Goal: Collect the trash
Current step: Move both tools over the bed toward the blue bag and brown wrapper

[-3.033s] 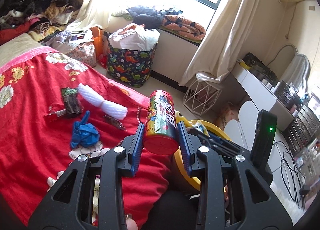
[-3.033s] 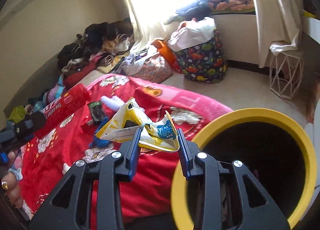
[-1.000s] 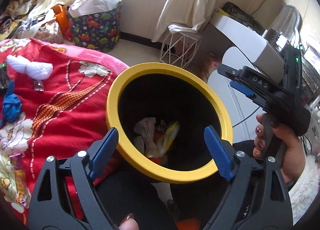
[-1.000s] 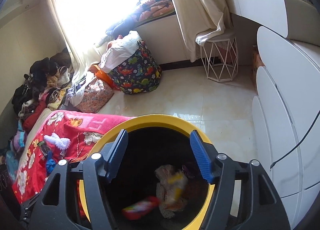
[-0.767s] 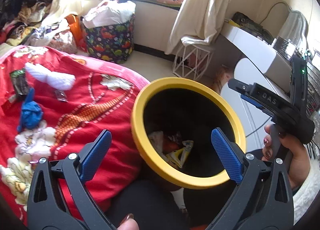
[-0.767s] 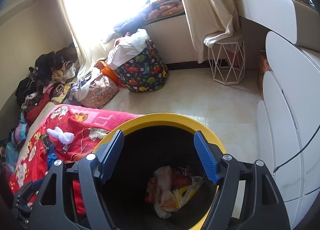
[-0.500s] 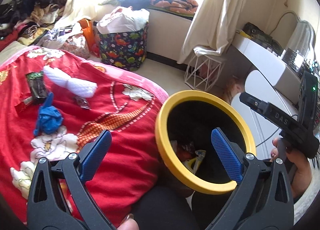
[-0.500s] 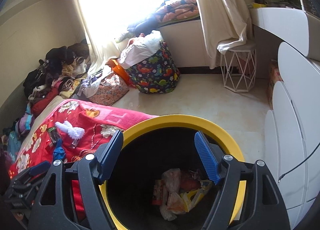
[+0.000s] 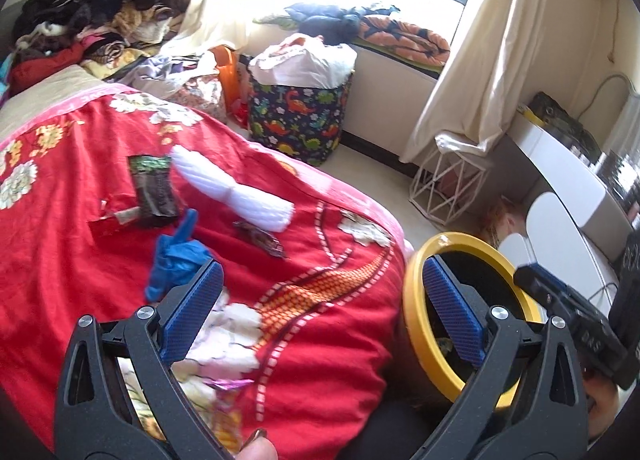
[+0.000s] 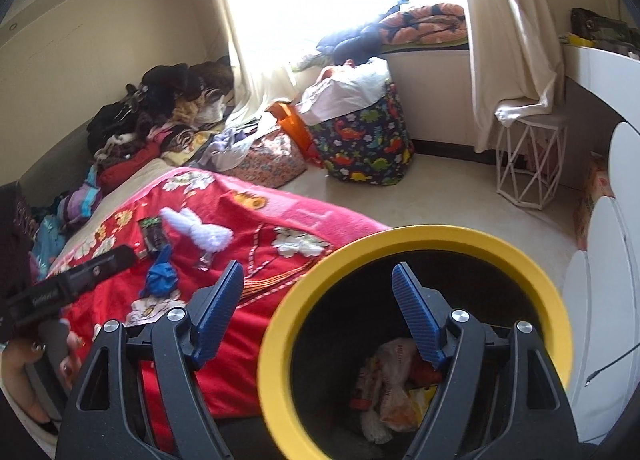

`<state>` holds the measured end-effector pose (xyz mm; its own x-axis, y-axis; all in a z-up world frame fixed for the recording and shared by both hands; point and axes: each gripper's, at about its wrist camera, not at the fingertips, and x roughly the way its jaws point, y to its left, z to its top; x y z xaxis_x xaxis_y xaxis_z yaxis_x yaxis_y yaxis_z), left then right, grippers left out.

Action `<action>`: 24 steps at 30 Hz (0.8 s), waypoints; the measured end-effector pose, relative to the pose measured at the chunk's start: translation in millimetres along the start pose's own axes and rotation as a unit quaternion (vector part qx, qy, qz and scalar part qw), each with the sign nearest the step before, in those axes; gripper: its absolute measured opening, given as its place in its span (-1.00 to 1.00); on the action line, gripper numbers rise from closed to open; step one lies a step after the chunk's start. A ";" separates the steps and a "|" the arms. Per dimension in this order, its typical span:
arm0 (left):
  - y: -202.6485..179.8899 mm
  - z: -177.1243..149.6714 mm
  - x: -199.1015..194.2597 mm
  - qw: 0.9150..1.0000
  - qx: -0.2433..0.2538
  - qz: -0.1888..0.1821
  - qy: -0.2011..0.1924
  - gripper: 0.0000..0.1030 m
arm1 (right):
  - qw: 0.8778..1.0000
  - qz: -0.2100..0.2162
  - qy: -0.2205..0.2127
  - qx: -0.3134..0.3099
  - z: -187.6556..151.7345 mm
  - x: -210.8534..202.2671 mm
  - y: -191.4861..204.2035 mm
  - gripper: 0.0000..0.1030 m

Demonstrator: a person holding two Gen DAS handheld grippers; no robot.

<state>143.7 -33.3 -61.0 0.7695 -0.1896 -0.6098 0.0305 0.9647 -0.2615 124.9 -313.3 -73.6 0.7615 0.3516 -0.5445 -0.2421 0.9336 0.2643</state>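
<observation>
A yellow-rimmed black trash bin [image 10: 420,238] stands beside the bed and holds several wrappers [image 10: 394,384]; it also shows in the left wrist view [image 9: 414,302]. On the red floral blanket [image 9: 72,236] lie a crumpled blue glove [image 9: 176,260], a dark wrapper [image 9: 154,190], a white fluffy bundle [image 9: 236,192], a small brown wrapper [image 9: 260,238] and a red wrapper [image 9: 106,224]. My left gripper [image 9: 322,316] is open and empty over the blanket's edge. My right gripper [image 10: 318,310] is open and empty above the bin's rim.
A dinosaur-print basket [image 9: 298,116] full of laundry stands on the floor by the window. A white wire stool [image 9: 450,190] stands under the curtain. White furniture [image 10: 604,288] is right of the bin. Clothes [image 9: 100,28] are piled at the bed's far end.
Both grippers held trash three seconds ago; the can and yellow wrapper now lie in the bin. Both grippers are open. The left view has swung from the bin back over the blanket.
</observation>
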 end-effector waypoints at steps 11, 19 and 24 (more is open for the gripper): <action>72.4 11.4 -0.7 0.997 -0.069 0.040 -0.012 0.78 | 0.996 0.055 0.047 -0.060 -1.0 54.6 72.4 0.44; 104.1 7.5 8.3 0.994 -0.098 0.047 0.014 0.41 | 0.990 0.086 0.085 -0.067 -2.7 110.6 104.4 0.28; 112.2 -2.1 24.3 0.992 -0.114 0.034 0.050 0.16 | 0.987 0.085 0.118 -0.069 -5.9 148.5 112.1 -0.11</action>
<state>164.5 70.0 -106.7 0.6978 -0.1532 -0.6998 -0.1739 0.9114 -0.3729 207.3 -156.1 -129.5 0.5454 0.4949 -0.6765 -0.4456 0.8548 0.2661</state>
